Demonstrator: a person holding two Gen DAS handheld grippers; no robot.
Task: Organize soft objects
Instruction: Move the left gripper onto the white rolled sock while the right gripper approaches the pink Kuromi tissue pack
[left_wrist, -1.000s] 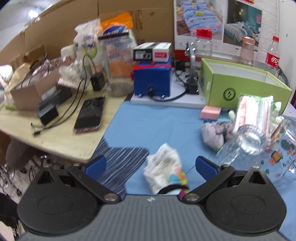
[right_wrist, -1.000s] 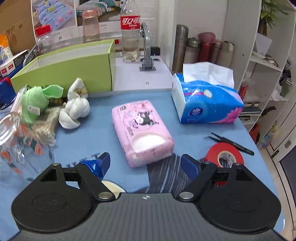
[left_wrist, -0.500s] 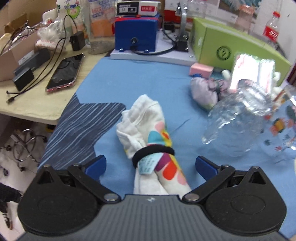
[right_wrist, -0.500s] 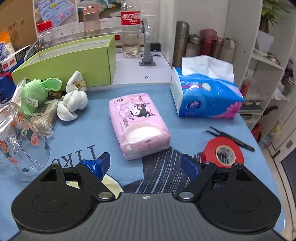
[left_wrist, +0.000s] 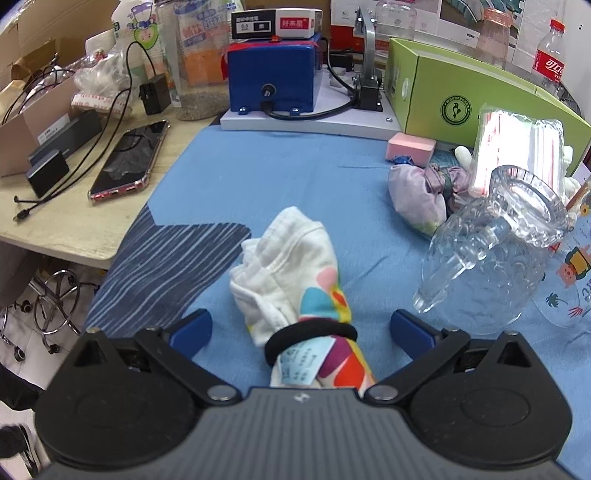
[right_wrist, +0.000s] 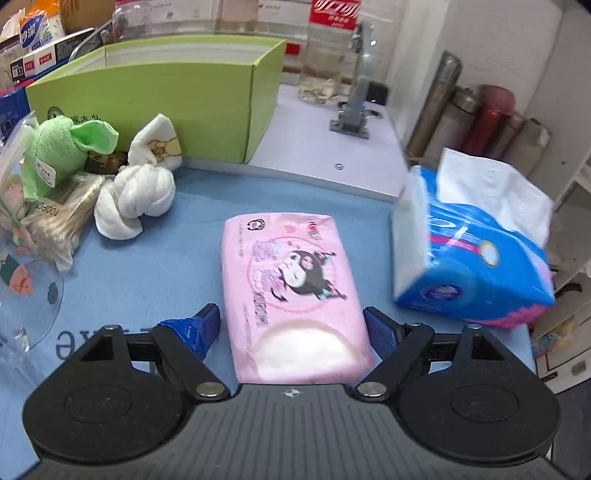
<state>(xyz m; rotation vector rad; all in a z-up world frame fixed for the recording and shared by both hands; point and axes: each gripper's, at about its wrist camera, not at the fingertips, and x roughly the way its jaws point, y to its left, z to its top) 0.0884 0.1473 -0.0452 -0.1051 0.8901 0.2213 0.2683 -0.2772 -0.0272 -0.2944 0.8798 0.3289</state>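
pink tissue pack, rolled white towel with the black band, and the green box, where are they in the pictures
pink tissue pack (right_wrist: 291, 284), right wrist view, on the cartoon print on its top face
rolled white towel (left_wrist: 291, 266), left wrist view, on the white cloth above the black band
green box (right_wrist: 166, 110), right wrist view, on its front wall

Lighting: bright, even, soft shadows. Ahead-right of my left tongs, glare on straw packet (left_wrist: 517, 151). Edges bowed; tissue pack (right_wrist: 476, 266) motion-blurred.

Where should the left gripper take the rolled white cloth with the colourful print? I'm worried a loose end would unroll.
Probably at the black hair tie binding the rolled white cloth, closing across its width from above: the left gripper already straddles that tight waist.
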